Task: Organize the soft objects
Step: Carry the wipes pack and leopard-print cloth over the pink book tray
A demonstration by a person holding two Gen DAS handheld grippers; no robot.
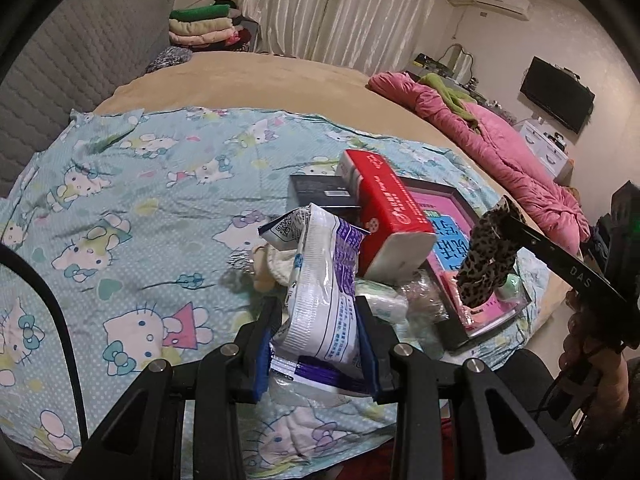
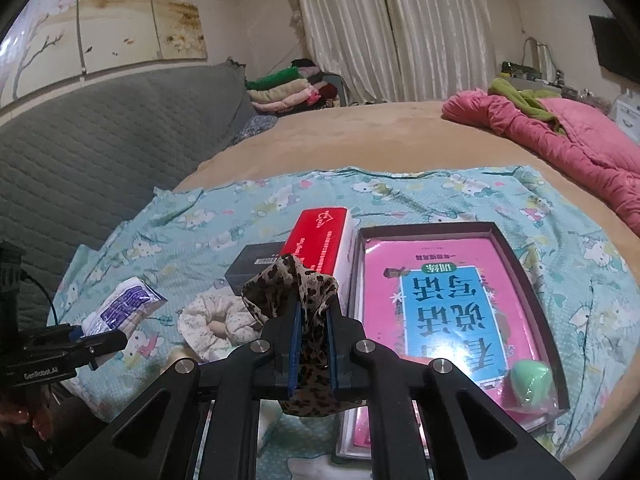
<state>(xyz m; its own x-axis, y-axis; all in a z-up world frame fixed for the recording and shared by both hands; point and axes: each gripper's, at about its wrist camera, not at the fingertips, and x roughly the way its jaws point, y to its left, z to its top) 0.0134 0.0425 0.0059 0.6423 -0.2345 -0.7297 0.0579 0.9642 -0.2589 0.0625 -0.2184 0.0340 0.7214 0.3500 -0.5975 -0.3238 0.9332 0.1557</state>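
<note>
My left gripper (image 1: pixel 318 312) is shut on a white and purple plastic pack (image 1: pixel 320 280), held up above the Hello Kitty cloth (image 1: pixel 132 200). My right gripper (image 2: pixel 313 312) is shut on a leopard-print cloth (image 2: pixel 296 284), which bunches above the pads and hangs below them. In the left wrist view that leopard cloth (image 1: pixel 486 256) dangles from the right gripper (image 1: pixel 508 216) over the pink book. A cream floral soft item (image 2: pixel 218 316) lies on the cloth near a red and white tissue pack (image 2: pixel 324 240). In the right wrist view the left gripper (image 2: pixel 120 334) holds the pack (image 2: pixel 124 304).
A dark shallow box (image 2: pixel 532 280) holds a pink book (image 2: pixel 448 308) and a green egg-shaped sponge (image 2: pixel 532 380). A black box (image 2: pixel 256 264) lies beside the tissue pack. A pink quilt (image 2: pixel 560 140) sits at the far right, folded clothes (image 2: pixel 284 88) at the back, a grey quilted headboard (image 2: pixel 100 140) on the left.
</note>
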